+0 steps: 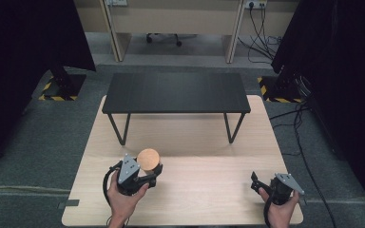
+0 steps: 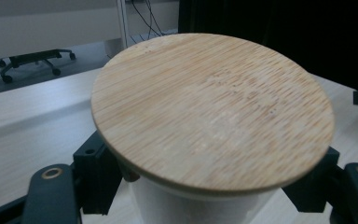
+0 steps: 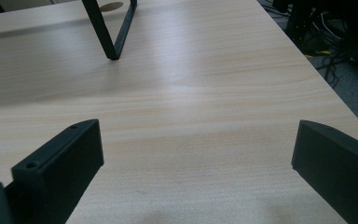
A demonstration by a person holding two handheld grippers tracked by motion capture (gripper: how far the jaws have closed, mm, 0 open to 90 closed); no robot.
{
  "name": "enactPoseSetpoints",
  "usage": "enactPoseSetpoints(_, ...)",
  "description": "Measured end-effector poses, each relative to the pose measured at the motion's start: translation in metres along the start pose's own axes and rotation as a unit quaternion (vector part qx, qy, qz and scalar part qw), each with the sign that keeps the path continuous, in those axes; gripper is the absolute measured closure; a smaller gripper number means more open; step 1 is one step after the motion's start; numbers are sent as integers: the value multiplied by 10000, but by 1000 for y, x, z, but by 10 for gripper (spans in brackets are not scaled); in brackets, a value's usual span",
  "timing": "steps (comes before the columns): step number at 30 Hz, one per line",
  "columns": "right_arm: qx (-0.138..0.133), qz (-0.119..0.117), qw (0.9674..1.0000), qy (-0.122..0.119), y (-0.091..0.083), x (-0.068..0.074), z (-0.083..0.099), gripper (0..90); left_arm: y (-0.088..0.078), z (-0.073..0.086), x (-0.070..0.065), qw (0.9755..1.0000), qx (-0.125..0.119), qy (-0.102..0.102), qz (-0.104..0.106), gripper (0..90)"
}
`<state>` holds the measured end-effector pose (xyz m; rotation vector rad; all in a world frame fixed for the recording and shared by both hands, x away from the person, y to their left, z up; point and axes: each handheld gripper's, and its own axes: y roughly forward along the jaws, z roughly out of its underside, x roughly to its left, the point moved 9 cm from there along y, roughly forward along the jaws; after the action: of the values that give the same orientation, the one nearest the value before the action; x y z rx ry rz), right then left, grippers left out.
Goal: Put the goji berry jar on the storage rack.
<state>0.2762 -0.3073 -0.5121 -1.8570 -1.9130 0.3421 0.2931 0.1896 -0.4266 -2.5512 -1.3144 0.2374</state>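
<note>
A white jar [image 2: 168, 205] with a round wooden lid [image 2: 212, 112] stands upright between the jaws of the left claw [image 1: 148, 174], which is clamped on its sides, at the near left of the tabletop [image 1: 209, 142]; a low black shelf [image 1: 176, 92] lies straight ahead, beyond the jar. The right claw [image 1: 259, 183] rests well off to the right, jaws apart and empty; the left hand [image 1: 123, 194] is plainly the nearer.

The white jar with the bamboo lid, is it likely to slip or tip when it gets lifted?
The jar looks smooth-walled, so it may slip between the left gripper's jaws. The flat bamboo lid seems merely set on top and could slide off if tilted.
</note>
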Motion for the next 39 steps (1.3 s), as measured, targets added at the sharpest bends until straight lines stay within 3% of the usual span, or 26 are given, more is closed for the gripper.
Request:
enactPoseSetpoints(12,27,-38,10000,38,0,-1,-1,21,0,-51,-1,9996,-56,82,-256,253)
enactPoseSetpoints(30,41,-29,10000,31,1,-1,-1,23,6,-95,-6,9988,-112,187,-441,253)
enactPoseSetpoints(39,47,-32,10000,23,1,-1,-1,24,11,-114,-2,9983,-91,228,-533,253)
